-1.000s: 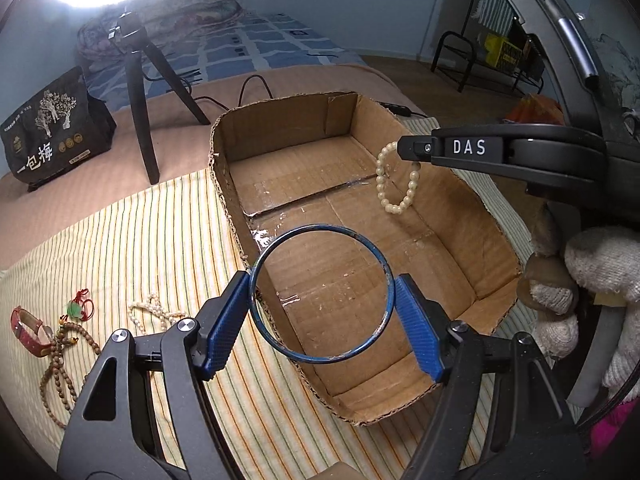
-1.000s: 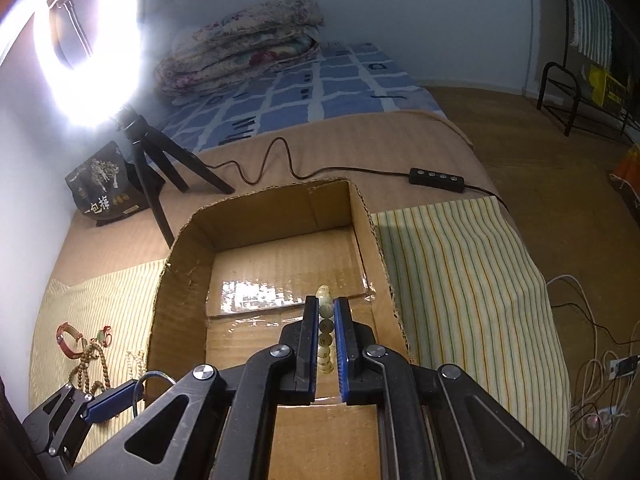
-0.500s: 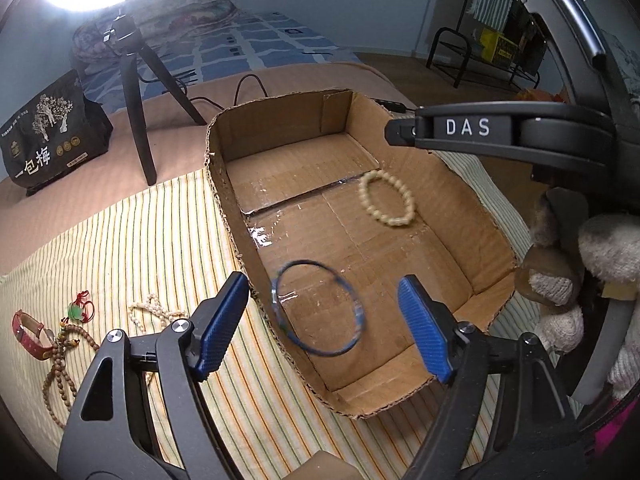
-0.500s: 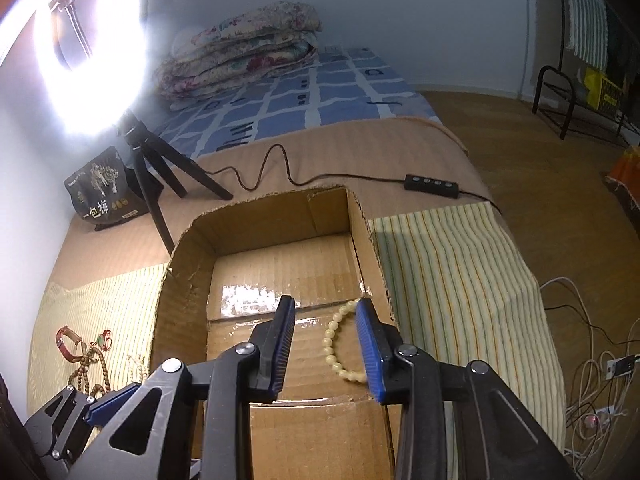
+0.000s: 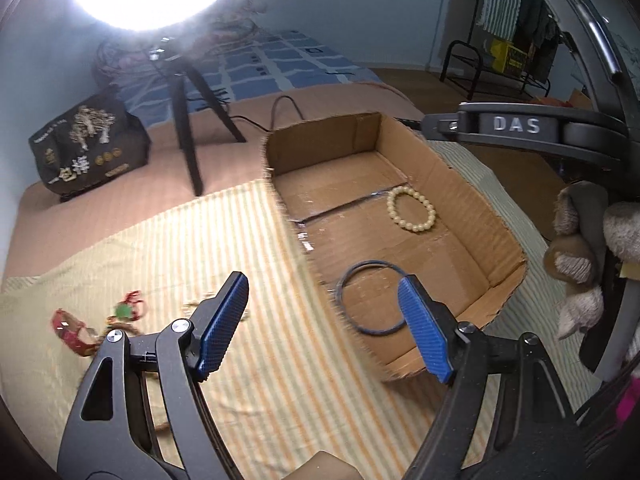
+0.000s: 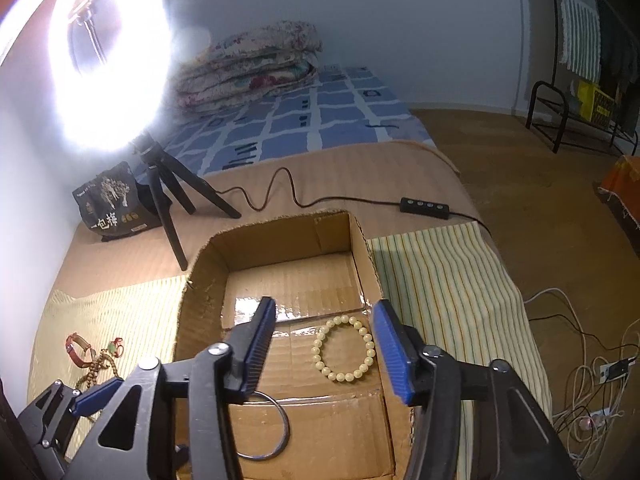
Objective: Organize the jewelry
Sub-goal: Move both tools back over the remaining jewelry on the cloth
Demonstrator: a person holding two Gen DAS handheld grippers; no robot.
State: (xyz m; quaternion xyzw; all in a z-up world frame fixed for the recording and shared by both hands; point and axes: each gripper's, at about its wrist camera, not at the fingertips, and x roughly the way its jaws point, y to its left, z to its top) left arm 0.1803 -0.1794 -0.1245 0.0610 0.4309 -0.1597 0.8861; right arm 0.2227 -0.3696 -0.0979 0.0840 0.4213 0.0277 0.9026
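Left wrist view
- left tongs [image 5: 322,322]: spread wide, nothing between the blue pads; they hang over the striped cloth [image 5: 224,248] at the near left edge of the box.
- cardboard box [image 5: 486,216]: open-topped, its long axis running from near right to far left, resting on the striped cloth on the bed.
- blue bangle [image 5: 370,298]: lies flat on the box floor at the near end, close to the left wall, partly behind the right-hand pad.
- pearl bracelet [image 5: 411,214]: lies flat as a closed ring farther in, toward the right wall, well apart from the bangle.
- loose jewelry: a red watch [image 5: 72,332] and a green and red charm [image 5: 126,308] lie on the cloth left of the box; blur hides finer detail.
- right tongs [image 5: 516,130]: seen from the side above the box's far right corner; the opening cannot be judged here.
- background: ring light on a tripod [image 5: 182,120] and a black bag [image 5: 90,144] on the bed beyond the cloth.

Right wrist view
- right tongs [image 6: 324,350]: wide apart and empty, above the box [image 6: 200,276].
- pearl bracelet [image 6: 345,350]: flat on the box floor, seen between the pads, nearer the right-hand one.
- blue bangle [image 6: 282,428]: flat at the near end, partly hidden by the left-hand finger.
- left tongs [image 6: 92,396]: at the lower left, outside the box wall.
- brown bead strand [image 6: 98,368]: heaped beside the red watch [image 6: 78,350] on the cloth, left of the box.
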